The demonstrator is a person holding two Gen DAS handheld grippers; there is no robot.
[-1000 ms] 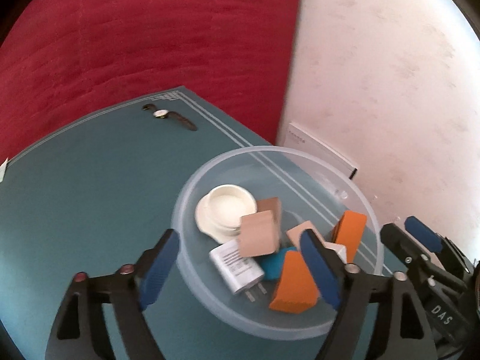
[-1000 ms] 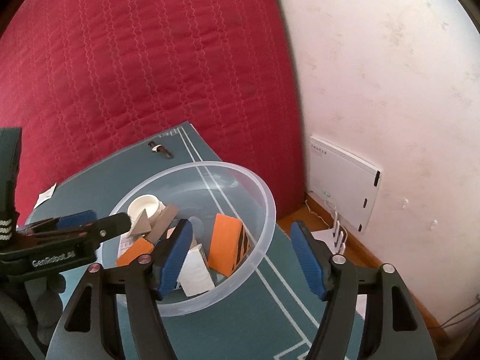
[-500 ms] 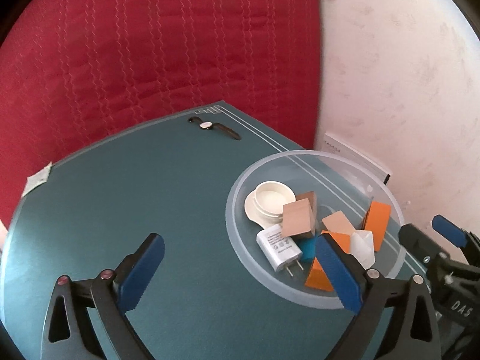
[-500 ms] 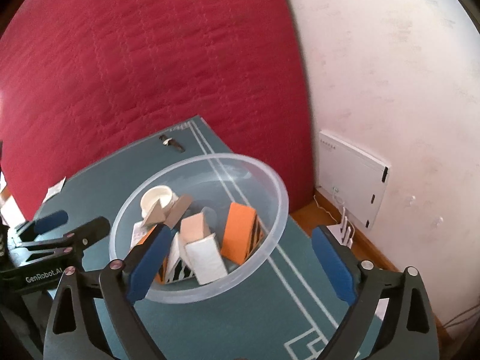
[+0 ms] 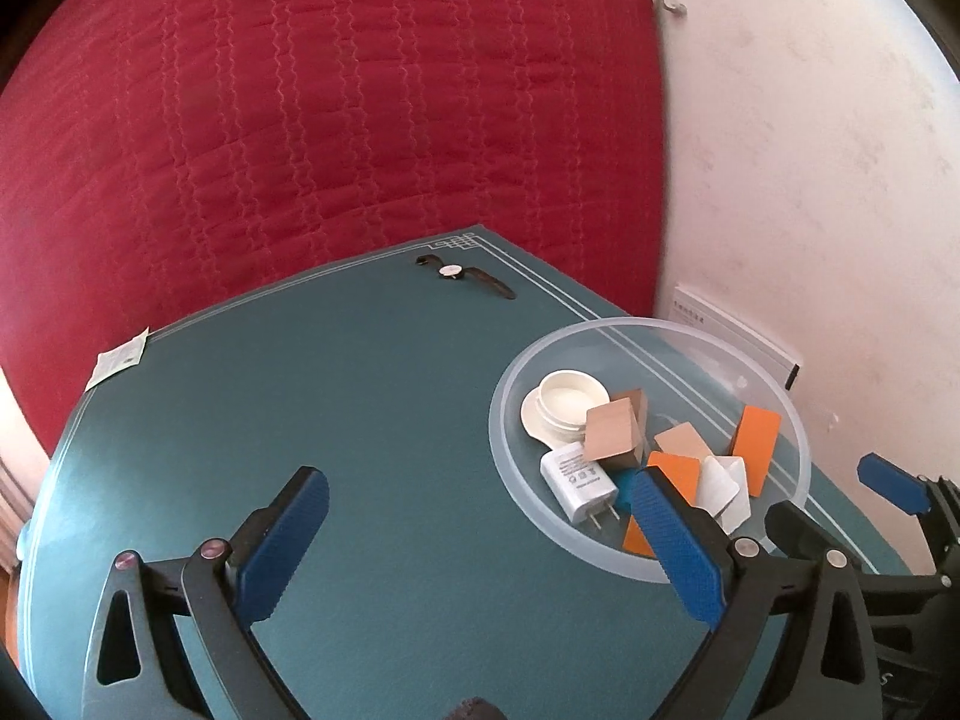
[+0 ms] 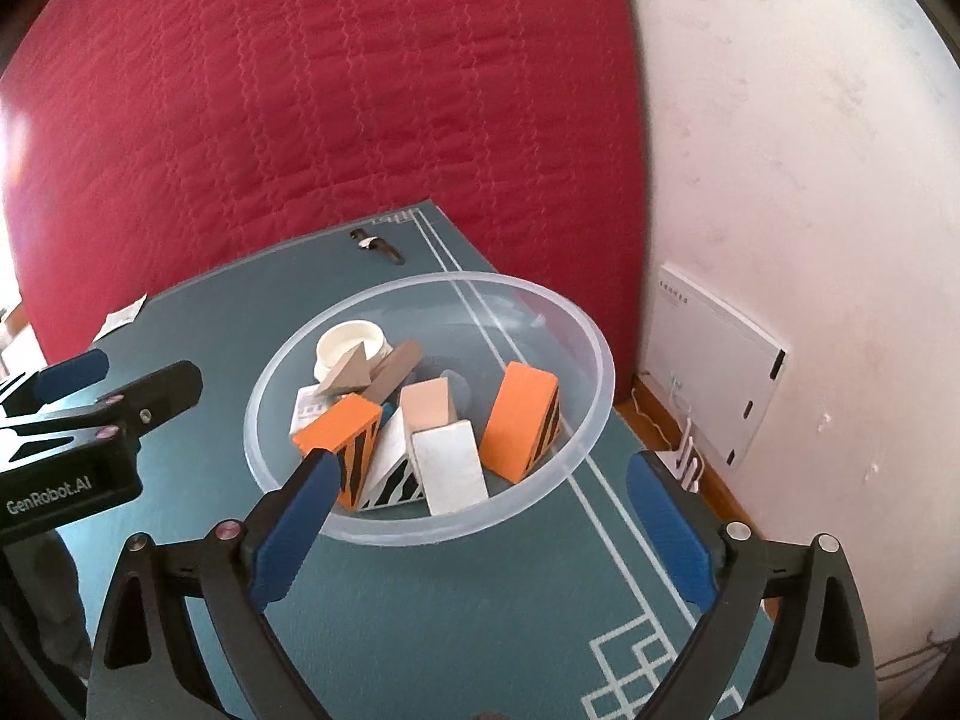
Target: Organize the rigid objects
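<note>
- Two grippers, both w/ jaws wide apart, nothing between the pads; both have just been opening.
- Left gripper hangs over bare teal table mat, left of the clear plastic bowl; its right finger overlaps the bowl's near rim in the left wrist view.
- Right gripper sits at the bowl's near side, bowl edge framed between its fingers, no contact seen.
- In the bowl: white round lid, white USB charger, tan wood blocks, two orange blocks w/ black stripes, white blocks, all piled loosely.
- Wristwatch lies near mat's far edge, well apart from bowl.
- Small paper packet at mat's far left edge.
- Red quilted fabric behind; white wall box right of bowl.
</note>
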